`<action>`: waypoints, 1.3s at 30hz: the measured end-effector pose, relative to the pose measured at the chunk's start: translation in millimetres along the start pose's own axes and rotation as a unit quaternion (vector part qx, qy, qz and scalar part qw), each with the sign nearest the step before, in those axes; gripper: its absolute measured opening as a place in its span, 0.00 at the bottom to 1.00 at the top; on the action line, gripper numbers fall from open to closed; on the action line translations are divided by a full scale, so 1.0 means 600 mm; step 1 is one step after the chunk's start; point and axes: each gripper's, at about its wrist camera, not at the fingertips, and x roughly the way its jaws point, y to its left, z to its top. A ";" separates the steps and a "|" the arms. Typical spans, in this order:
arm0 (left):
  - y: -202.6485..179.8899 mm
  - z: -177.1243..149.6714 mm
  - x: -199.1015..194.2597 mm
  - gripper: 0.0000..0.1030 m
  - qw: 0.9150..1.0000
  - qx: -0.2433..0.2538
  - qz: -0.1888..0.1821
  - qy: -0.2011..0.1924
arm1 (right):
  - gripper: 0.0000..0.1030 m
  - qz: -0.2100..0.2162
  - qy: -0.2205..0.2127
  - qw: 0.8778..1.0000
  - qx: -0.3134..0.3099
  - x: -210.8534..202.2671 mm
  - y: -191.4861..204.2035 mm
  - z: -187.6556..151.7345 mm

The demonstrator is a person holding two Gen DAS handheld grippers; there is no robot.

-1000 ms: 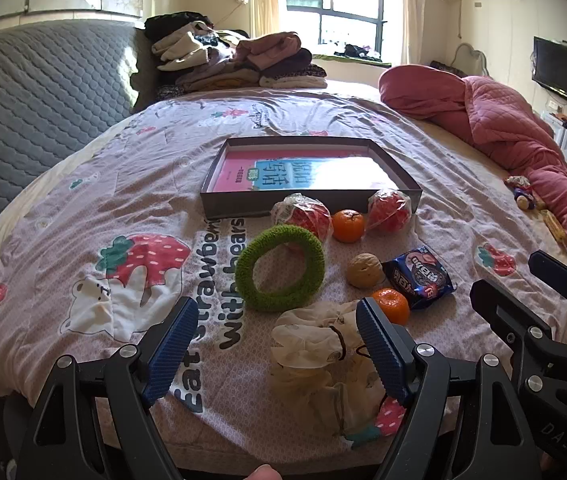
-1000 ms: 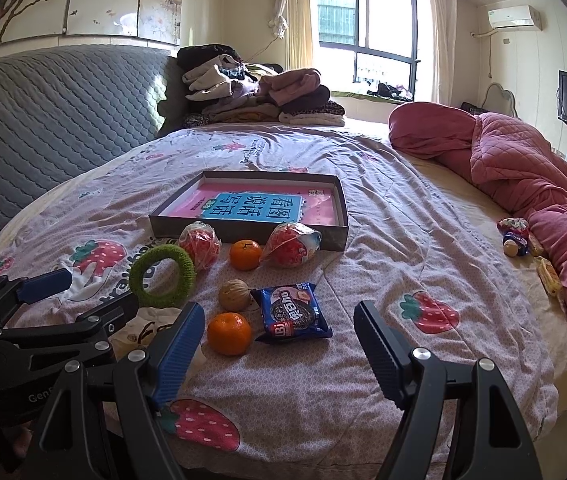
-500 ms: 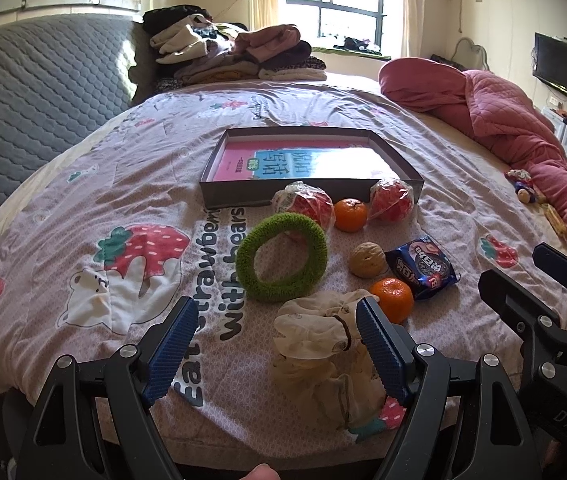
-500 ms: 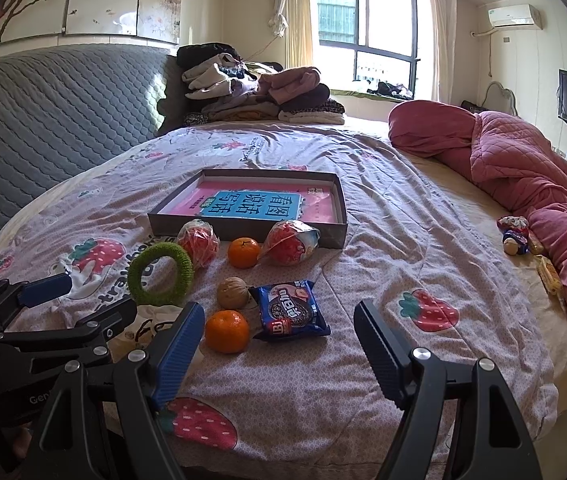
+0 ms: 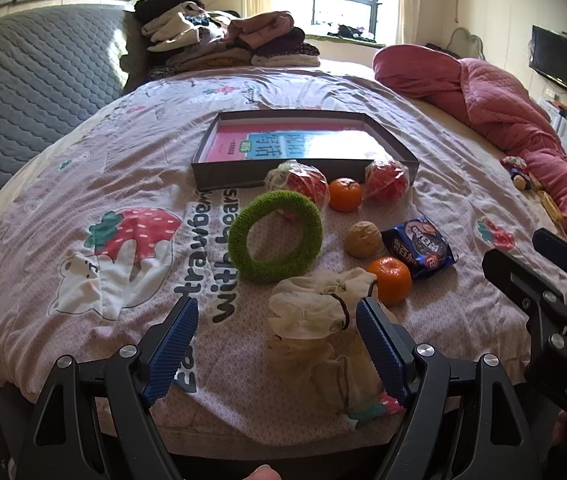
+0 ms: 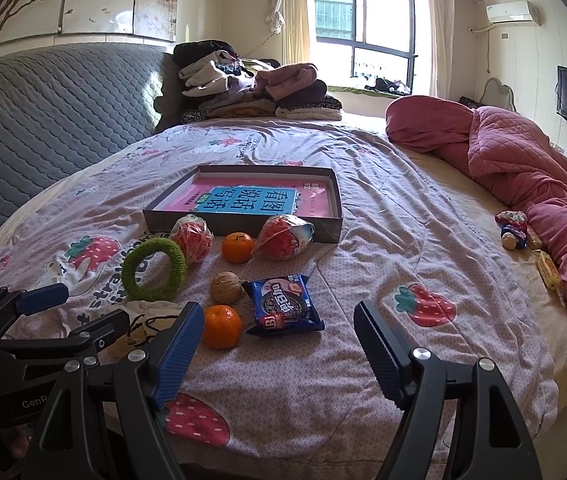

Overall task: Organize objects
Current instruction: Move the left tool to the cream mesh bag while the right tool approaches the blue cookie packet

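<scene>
A grey shallow box (image 5: 243, 172) (image 6: 337, 216) with a pink and blue book inside lies on the bed. In front of it lie two wrapped red fruits (image 5: 303, 184) (image 5: 389, 180), two oranges (image 5: 345, 194) (image 5: 389, 280), a walnut (image 5: 363, 239), a blue cookie pack (image 5: 421, 248) (image 6: 285, 306), a green fuzzy ring (image 5: 275, 236) (image 6: 155, 268) and a cream drawstring bag (image 5: 315, 312). My left gripper (image 5: 277, 344) is open and empty, low over the bag. My right gripper (image 6: 279, 344) is open and empty, just short of the near orange (image 6: 222, 326) and the cookie pack.
The bed has a strawberry-print cover (image 5: 103, 184). A pink quilt (image 6: 523, 168) is heaped along the right side, with a small toy (image 6: 513, 230) beside it. Folded clothes (image 6: 251, 92) are stacked at the far end. A grey padded headboard (image 5: 23, 80) is on the left.
Both grippers have moved slightly forward over the bed; the objects sit a little lower and nearer in both views. The jaws stay open. Nothing on the bed has moved.
</scene>
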 end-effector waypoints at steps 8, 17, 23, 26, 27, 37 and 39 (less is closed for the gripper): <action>-0.001 -0.013 0.017 0.80 1.000 0.003 -0.006 0.017 | 0.74 0.000 0.014 1.000 0.006 0.016 -0.011 -0.009; -0.002 -0.022 0.045 0.80 0.999 0.005 -0.002 0.036 | 0.74 0.002 0.029 1.000 0.008 0.038 -0.017 -0.019; 0.008 -0.020 0.069 0.80 0.999 -0.008 0.003 0.044 | 0.74 0.002 0.034 0.999 0.009 0.053 -0.022 -0.023; 0.010 -0.022 0.080 0.80 0.999 -0.011 0.002 0.049 | 0.74 0.004 0.035 0.999 0.008 0.062 -0.025 -0.022; 0.009 -0.022 0.084 0.80 0.999 -0.011 0.002 0.050 | 0.74 0.005 0.036 0.999 0.007 0.067 -0.025 -0.021; 0.002 -0.019 0.104 0.80 0.999 -0.002 -0.004 0.033 | 0.74 0.009 0.067 0.998 0.010 0.123 -0.044 -0.017; 0.003 -0.017 0.107 0.80 0.999 -0.003 -0.008 0.033 | 0.74 0.009 0.071 0.997 0.005 0.132 -0.042 -0.014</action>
